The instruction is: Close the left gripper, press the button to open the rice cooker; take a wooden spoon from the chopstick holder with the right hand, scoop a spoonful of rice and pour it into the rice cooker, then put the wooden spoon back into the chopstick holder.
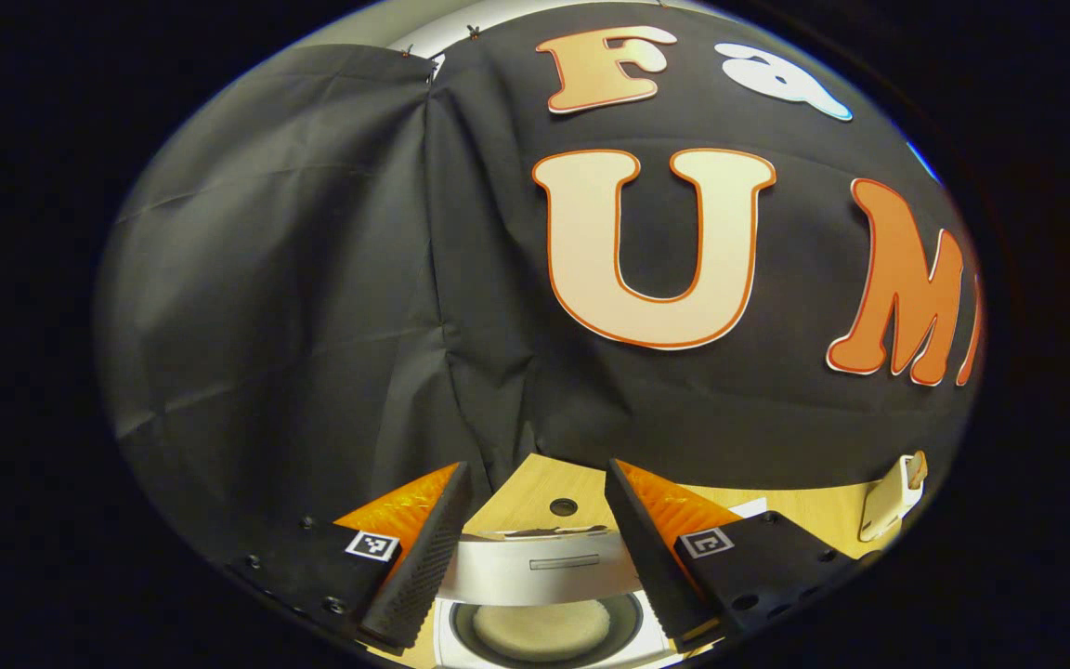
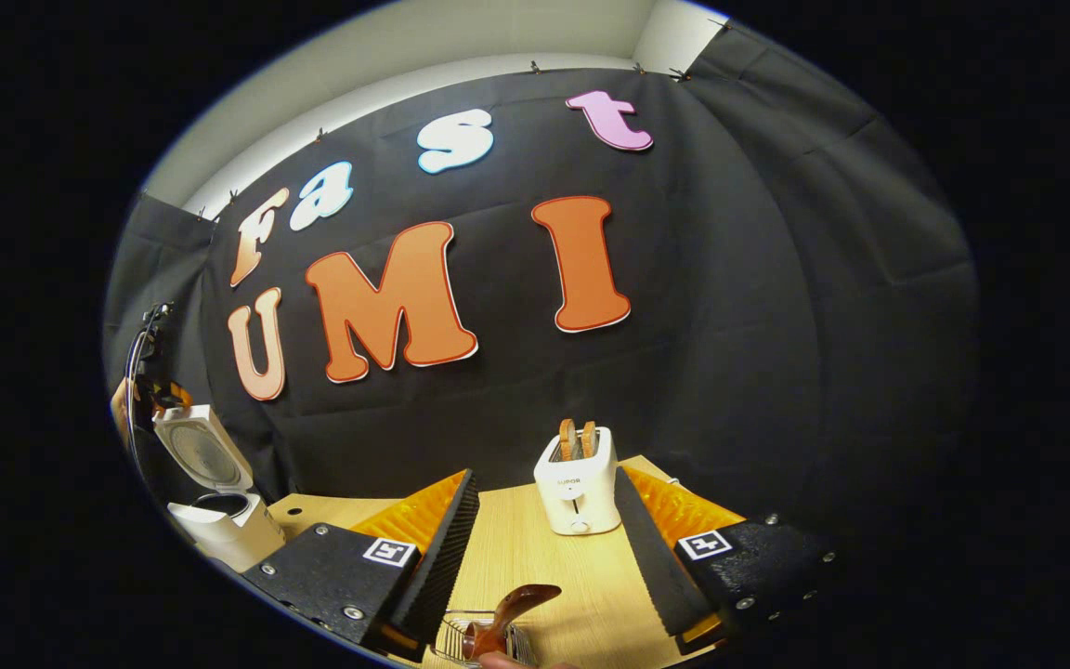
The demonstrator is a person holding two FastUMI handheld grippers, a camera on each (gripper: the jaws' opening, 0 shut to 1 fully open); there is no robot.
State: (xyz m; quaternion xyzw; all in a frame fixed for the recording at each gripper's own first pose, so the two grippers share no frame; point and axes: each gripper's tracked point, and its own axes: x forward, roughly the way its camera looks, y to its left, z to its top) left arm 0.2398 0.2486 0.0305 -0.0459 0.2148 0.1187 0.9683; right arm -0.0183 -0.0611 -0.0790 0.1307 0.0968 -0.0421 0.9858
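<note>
In the left gripper view, I see the left gripper (image 1: 535,548) at the bottom centre of the frame, jaws spread wide with nothing between them. Below the gap sits the cooker (image 1: 549,595), lid raised; its bowl (image 1: 544,627) shows at the bottom edge. The table (image 1: 526,492) runs behind it.

In the right gripper view, I see the right gripper (image 2: 544,557) at the bottom centre, jaws also spread and empty. Between the fingers, at the lower edge, a wooden spoon (image 2: 512,613) stands in the wire holder (image 2: 456,636), untouched. A toaster (image 2: 578,483) stands farther back, centre frame. The cooker appears at the lower left, lid up, with the other gripper near it.
</note>
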